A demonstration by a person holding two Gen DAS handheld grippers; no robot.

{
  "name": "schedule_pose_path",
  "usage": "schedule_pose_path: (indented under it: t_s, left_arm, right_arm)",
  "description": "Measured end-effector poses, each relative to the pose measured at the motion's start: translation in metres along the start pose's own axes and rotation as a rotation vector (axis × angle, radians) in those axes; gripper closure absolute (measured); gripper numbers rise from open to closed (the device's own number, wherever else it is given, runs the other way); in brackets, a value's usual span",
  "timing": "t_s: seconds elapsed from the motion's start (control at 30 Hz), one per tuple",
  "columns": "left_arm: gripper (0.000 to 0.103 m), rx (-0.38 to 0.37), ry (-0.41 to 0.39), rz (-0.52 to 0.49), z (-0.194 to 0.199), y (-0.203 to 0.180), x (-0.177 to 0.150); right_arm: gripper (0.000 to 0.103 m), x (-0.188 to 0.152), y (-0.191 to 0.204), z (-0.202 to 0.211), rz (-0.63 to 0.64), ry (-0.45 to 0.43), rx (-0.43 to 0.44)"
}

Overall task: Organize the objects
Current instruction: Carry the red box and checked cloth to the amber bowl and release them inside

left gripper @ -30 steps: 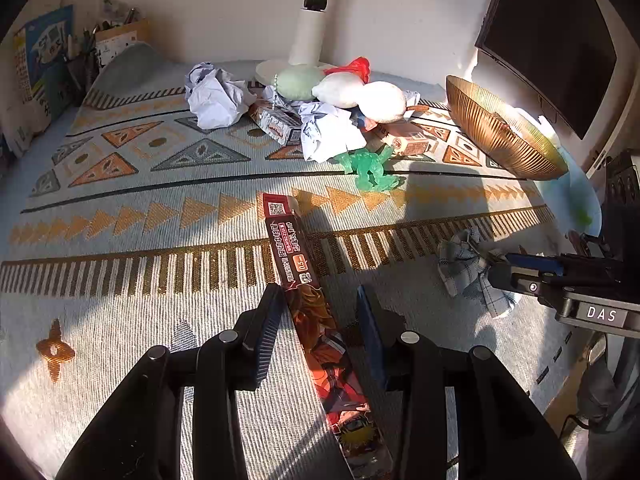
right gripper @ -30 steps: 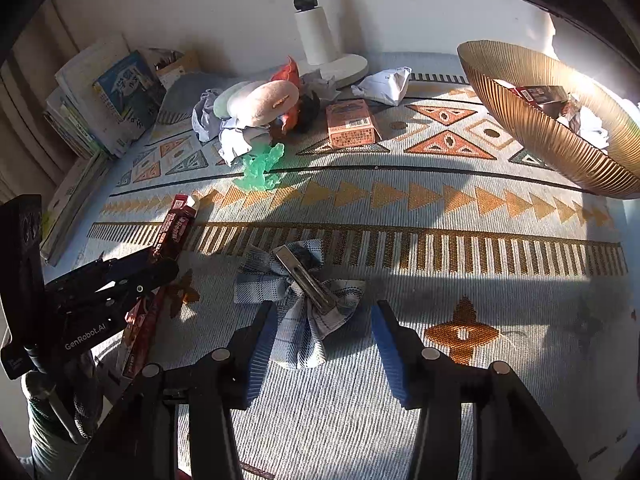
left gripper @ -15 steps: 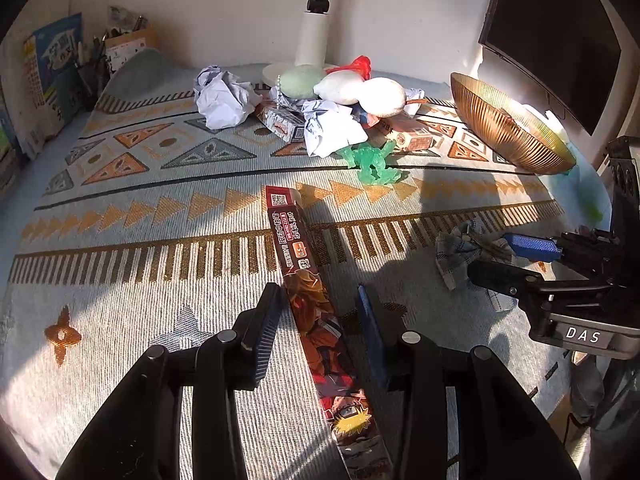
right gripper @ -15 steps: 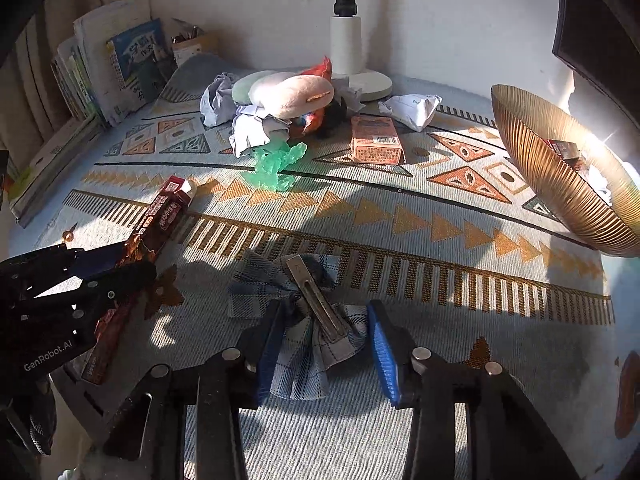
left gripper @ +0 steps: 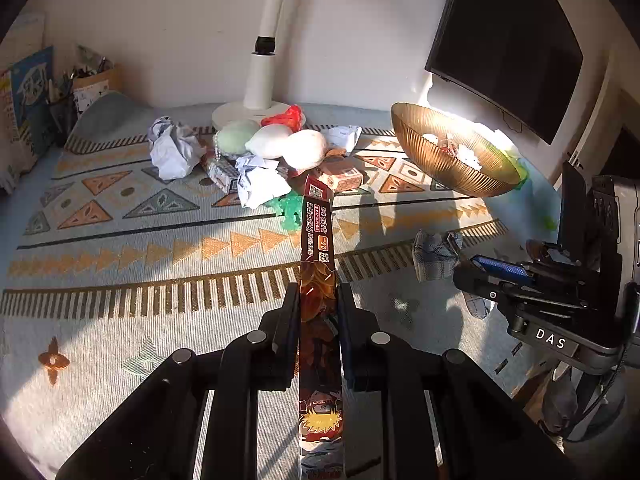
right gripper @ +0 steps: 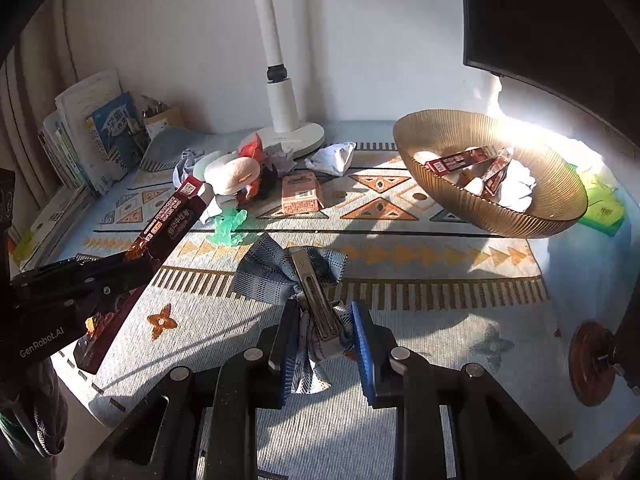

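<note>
A long red printed box (left gripper: 318, 240) is clamped between the pads of my left gripper (left gripper: 318, 292), whose jaws are closing tight on its sides. The box points forward and is lifted off the patterned cloth (left gripper: 120, 280). The right wrist view shows the same box (right gripper: 168, 220) slanting up out of the left gripper (right gripper: 144, 266). My right gripper (right gripper: 326, 312) is shut on a blue plaid bow hair clip (right gripper: 264, 276), metal clip side up, raised above the cloth. In the left wrist view the bow (left gripper: 434, 254) hangs from the right gripper (left gripper: 468, 268).
A ribbed amber bowl (right gripper: 480, 208) at the right back holds red boxes and paper. A pile of plush toys (left gripper: 288, 144), crumpled paper (left gripper: 172, 152), a green toy (right gripper: 228, 224) and a small carton (right gripper: 300, 196) lies by the lamp base (right gripper: 304, 136). Books (right gripper: 88, 140) line the left wall.
The left gripper closed on the red box and lifted it off the cloth. The right gripper closed on the plaid bow and raised it. Both hands rose.
</note>
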State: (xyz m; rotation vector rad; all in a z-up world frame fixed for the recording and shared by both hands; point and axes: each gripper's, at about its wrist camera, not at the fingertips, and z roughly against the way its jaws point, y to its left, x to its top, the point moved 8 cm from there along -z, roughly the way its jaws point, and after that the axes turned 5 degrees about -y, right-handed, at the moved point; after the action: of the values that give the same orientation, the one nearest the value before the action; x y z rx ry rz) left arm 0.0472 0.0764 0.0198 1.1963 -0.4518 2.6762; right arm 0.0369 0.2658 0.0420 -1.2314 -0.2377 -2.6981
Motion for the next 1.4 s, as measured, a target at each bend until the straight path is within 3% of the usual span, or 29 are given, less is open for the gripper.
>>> schedule_pose_path:
  t_s: [0.17, 0.33, 0.5, 0.63, 0.7, 0.77, 0.8, 0.87, 1.03, 1.17, 1.23, 1.3, 1.37, 1.4]
  left_arm:
    - [0.089, -0.082, -0.069, -0.118, -0.005, -0.06, 0.06]
    - [0.089, -0.206, -0.117, -0.146, -0.032, -0.123, 0.133]
    - [0.089, -0.314, -0.106, -0.052, -0.086, -0.157, 0.188]
    - [0.089, -0.319, -0.103, -0.045, -0.13, -0.177, 0.204]
    - [0.089, -0.311, -0.111, -0.063, -0.146, -0.188, 0.208]
    - [0.084, -0.295, -0.138, -0.066, -0.157, -0.193, 0.212]
    - [0.063, -0.287, -0.143, -0.065, -0.161, -0.194, 0.213]
    - [0.04, -0.293, -0.132, -0.039, -0.167, -0.191, 0.213]
    - [0.04, -0.29, -0.121, -0.032, -0.146, -0.169, 0.203]
    - [0.04, -0.271, -0.122, -0.013, -0.107, -0.136, 0.186]
    - [0.04, -0.251, -0.141, -0.009, -0.08, -0.12, 0.175]
    - [0.04, -0.218, -0.169, -0.006, -0.052, -0.1, 0.161]
    - [0.04, -0.173, -0.199, -0.003, -0.024, -0.077, 0.146]
    - [0.035, -0.145, -0.21, -0.003, -0.012, -0.065, 0.14]
  right_arm:
    - [0.078, 0.058, -0.071, 0.045, -0.127, -0.14, -0.132]
    - [0.078, 0.103, -0.143, 0.061, -0.303, -0.218, -0.221]
    - [0.078, 0.124, -0.187, 0.035, -0.361, -0.203, -0.283]
    - [0.077, 0.125, -0.207, 0.005, -0.408, -0.165, -0.285]
    - [0.068, 0.123, -0.214, -0.006, -0.43, -0.154, -0.29]
    - [0.059, 0.119, -0.216, -0.014, -0.428, -0.128, -0.301]
    - [0.057, 0.117, -0.215, -0.015, -0.424, -0.123, -0.304]
    - [0.056, 0.111, -0.211, -0.013, -0.405, -0.117, -0.305]
    - [0.056, 0.1, -0.184, -0.006, -0.351, -0.098, -0.264]
    - [0.055, 0.095, -0.14, 0.009, -0.288, -0.095, -0.191]
    - [0.051, 0.094, -0.113, 0.016, -0.242, -0.1, -0.145]
    - [0.037, 0.095, -0.087, 0.023, -0.211, -0.113, -0.106]
    - [0.036, 0.096, -0.065, 0.027, -0.182, -0.131, -0.079]
    - [0.036, 0.095, -0.054, 0.027, -0.166, -0.133, -0.064]
